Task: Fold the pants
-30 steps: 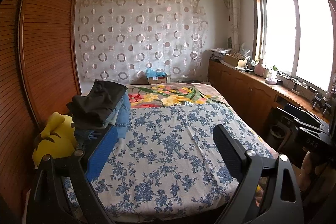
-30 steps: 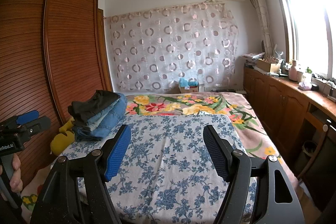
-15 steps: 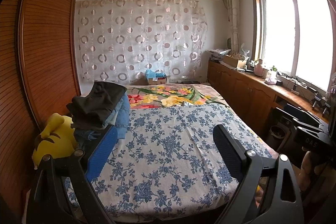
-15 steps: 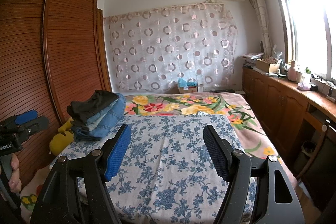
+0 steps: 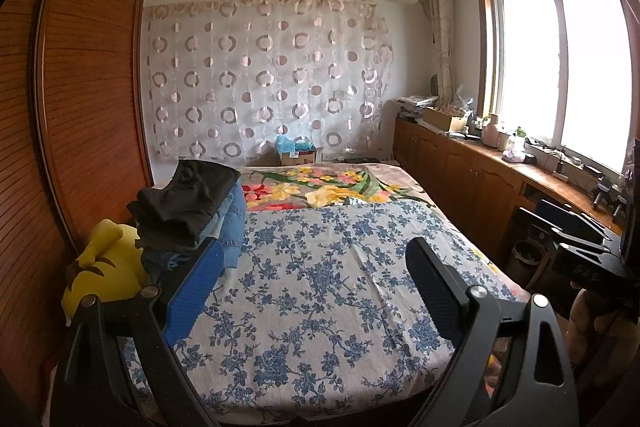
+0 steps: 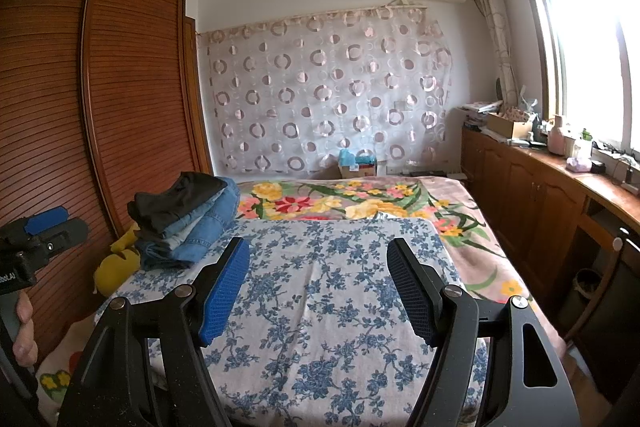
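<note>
Pants: a stack of folded trousers (image 5: 188, 215), dark charcoal pair on top, faded and deeper blue denim pairs beneath, sits at the far left side of the bed, next to the slatted brown wooden wardrobe (image 5: 92, 99).
Bed: the blue-flowered white cotton sheet (image 5: 320, 267) covers the near half; a blanket with yellow and red flowers (image 5: 320, 187) shows beyond it. No loose pair lies spread on the sheet.
Left tool (image 5: 316, 279): fingers wide apart with nothing between them, hovering above the near edge of the bed, its blue pad close in view to the lower left of the stack.
Right tool (image 6: 318, 283): fingers likewise wide and empty, aimed down the middle of the bed, well apart from the stack.
Neighbour: a yellow plush toy (image 5: 104, 267) is wedged just beside the stack, toward the wardrobe.
Stage, as I judge it: between garments; a pair must be taken from the stack or brought in.
Risk one: pinching only the top dark pair at a corner could drag the denim below and topple the stack toward the toy or off the bed.
Risk two: a deep bite may catch two layers at once, or the sheet.
Risk three: the loose sheet may wrinkle under a dragged pair, spoiling a flat fold.
</note>
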Available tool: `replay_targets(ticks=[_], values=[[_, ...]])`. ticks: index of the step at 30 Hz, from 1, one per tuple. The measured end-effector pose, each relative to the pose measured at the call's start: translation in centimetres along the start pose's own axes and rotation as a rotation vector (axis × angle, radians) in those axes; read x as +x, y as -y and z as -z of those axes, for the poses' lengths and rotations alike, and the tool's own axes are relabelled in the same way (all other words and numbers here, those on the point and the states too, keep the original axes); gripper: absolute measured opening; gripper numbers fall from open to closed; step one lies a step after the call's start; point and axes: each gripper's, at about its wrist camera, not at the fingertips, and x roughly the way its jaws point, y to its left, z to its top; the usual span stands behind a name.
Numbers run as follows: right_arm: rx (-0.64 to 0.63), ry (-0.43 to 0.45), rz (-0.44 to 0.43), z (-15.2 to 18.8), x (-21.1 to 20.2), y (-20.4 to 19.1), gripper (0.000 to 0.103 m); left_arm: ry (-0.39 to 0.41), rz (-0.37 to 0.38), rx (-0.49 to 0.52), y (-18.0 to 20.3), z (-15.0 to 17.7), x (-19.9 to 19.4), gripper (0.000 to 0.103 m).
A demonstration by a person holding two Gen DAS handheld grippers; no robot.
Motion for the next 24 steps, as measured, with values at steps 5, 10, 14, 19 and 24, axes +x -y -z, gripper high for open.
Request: replay_targets(ticks=[5, 10, 14, 19, 24], values=[[0.000, 0.000, -0.001, -0.04, -0.02, 0.04, 0.073, -0.001, 0.000, 0.001, -0.02, 0.06, -0.01, 0.093], [-0.001, 0.001, 0.001, 0.03, -0.02, -0.08, 0.073, 0.000, -0.001, 0.000, -0.02, 0.13, -0.02, 0.093], [-0.001, 0.001, 0.001, 0.02, -0.03, -0.08, 0.073, 0.000, -0.001, 0.001, -0.04, 0.14, -0.02, 0.093], [0.000, 0.001, 0.001, -0.08, 0.02, -0.15, 0.073, 0.001, -0.001, 0.001, -0.11, 0.12, -0.04, 0.093], [0.002, 0.006, -0.001, -0.08, -0.05, -0.25, 0.073, 0.001, -0.001, 0.001, -0.06, 0.17, -0.04, 0.093]])
